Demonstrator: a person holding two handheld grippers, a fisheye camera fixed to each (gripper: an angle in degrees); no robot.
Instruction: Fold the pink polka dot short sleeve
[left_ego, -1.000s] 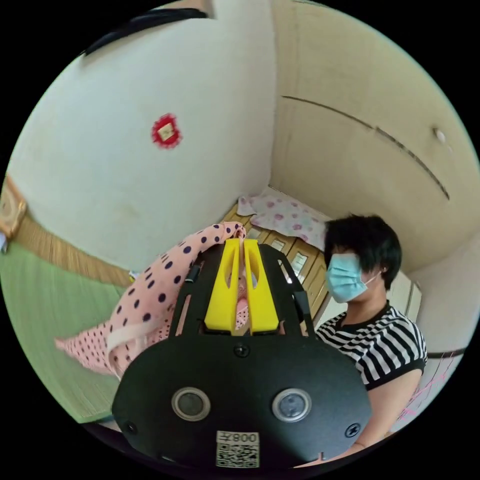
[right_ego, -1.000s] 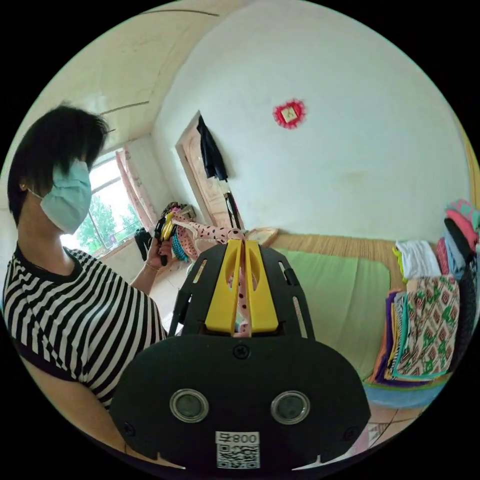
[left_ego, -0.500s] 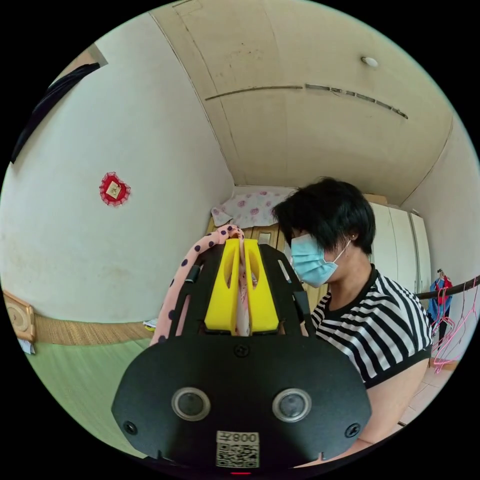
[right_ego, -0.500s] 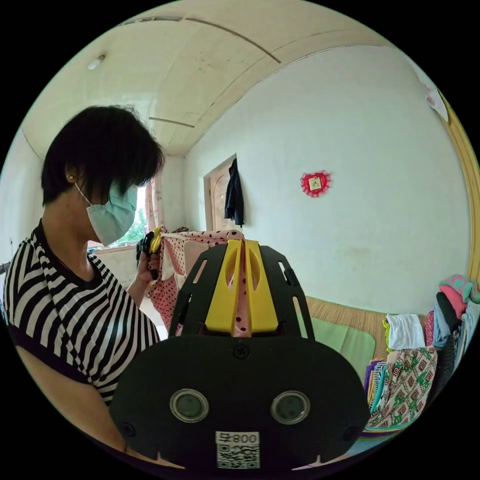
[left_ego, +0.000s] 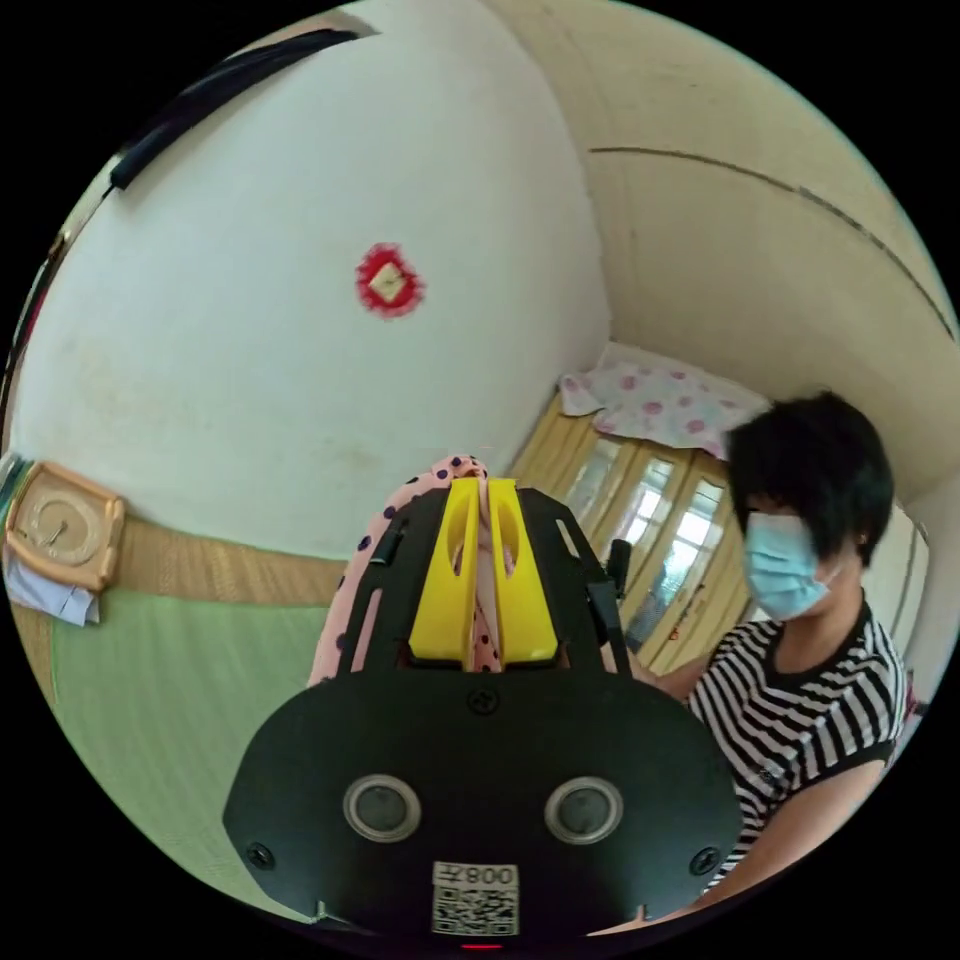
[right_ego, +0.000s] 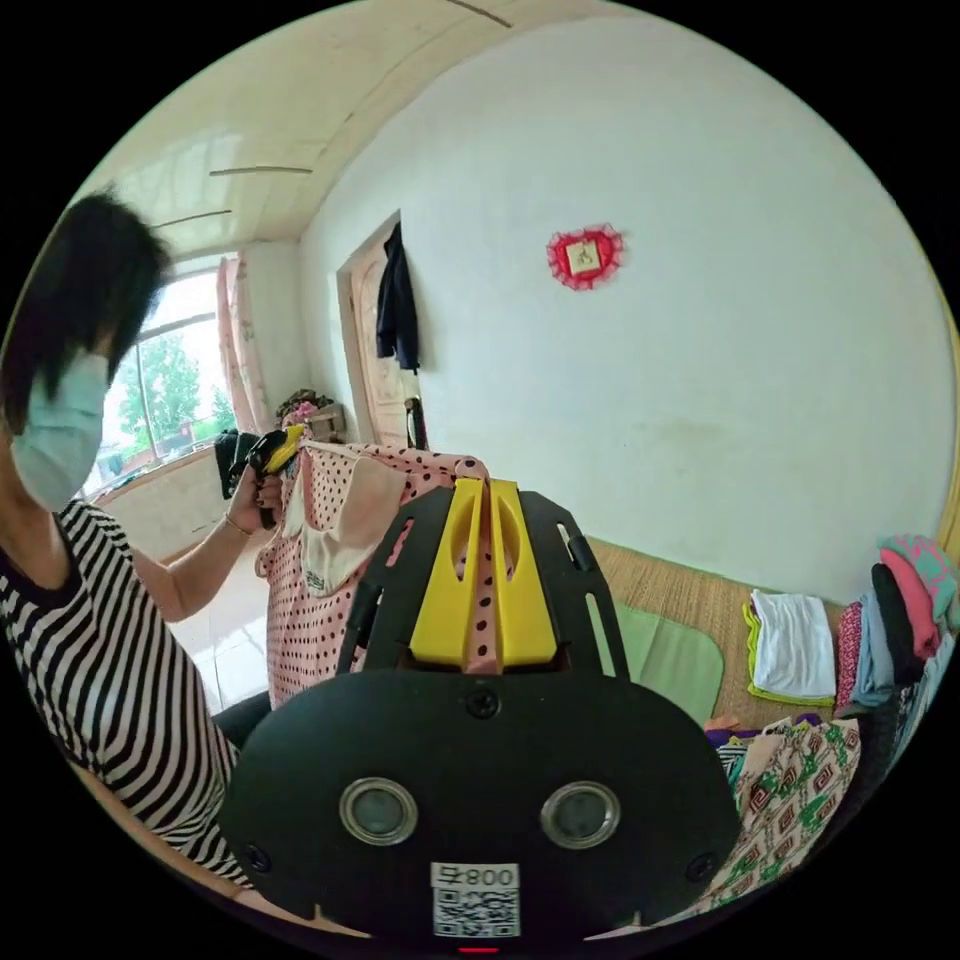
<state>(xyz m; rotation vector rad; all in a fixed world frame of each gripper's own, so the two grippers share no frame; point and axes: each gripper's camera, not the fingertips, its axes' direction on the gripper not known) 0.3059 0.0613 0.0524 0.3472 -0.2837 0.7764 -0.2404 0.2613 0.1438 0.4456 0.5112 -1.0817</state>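
Observation:
The pink polka dot short sleeve (right_ego: 320, 560) hangs stretched in the air between both grippers, its pale collar lining showing. My right gripper (right_ego: 479, 490) is shut on one top corner, pink dotted cloth pinched between its yellow jaws. In the left gripper view my left gripper (left_ego: 478, 490) is shut on the other corner, and pink cloth (left_ego: 350, 610) drapes down its left side. The left gripper (right_ego: 272, 452) also shows far off in the right gripper view, in the person's hand, holding the garment's other end.
A green mat (left_ego: 170, 690) covers a straw-matted bed (right_ego: 690, 595) below. Stacks of folded clothes (right_ego: 800, 650) sit at the right. A person in a striped shirt (left_ego: 800, 720) stands close. A door with a dark coat (right_ego: 395, 300) lies behind the garment.
Both cameras have swung. The garment now hangs lower and wider between the grippers, with more of its front showing in the right gripper view. Both grips are unchanged.

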